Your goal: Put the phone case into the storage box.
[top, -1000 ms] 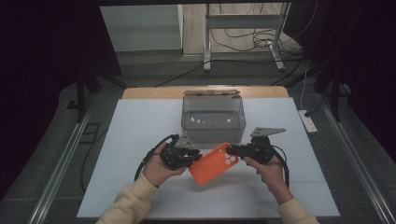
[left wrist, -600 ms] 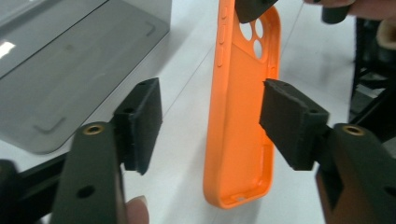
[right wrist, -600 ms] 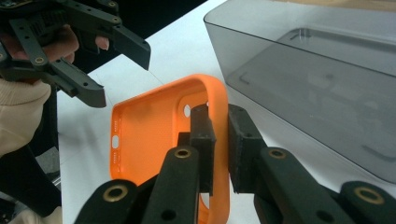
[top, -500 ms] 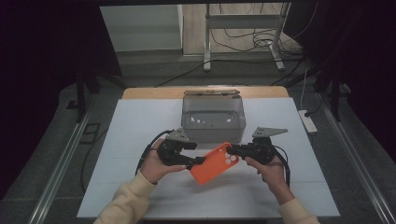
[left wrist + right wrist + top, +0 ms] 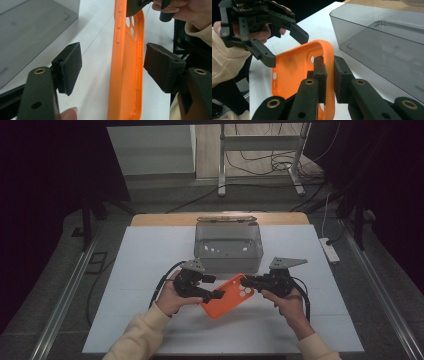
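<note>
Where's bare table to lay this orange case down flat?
Bare white table lies left of the grey bin, and along the near edge below the orange case. It is crowded between the left gripper and right gripper, before the bin.

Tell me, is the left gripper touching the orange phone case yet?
Apart. The left gripper view shows the left gripper open, with white table visible between each pad and the orange phone case.

I worked in what looked like a lab or test room: a white table (image 5: 150,270) ringed by dark curtains (image 5: 55,195), metal floor rails (image 5: 65,295) alongside, loose cables (image 5: 260,165) beyond, and a power strip (image 5: 329,250) at its edge.
</note>
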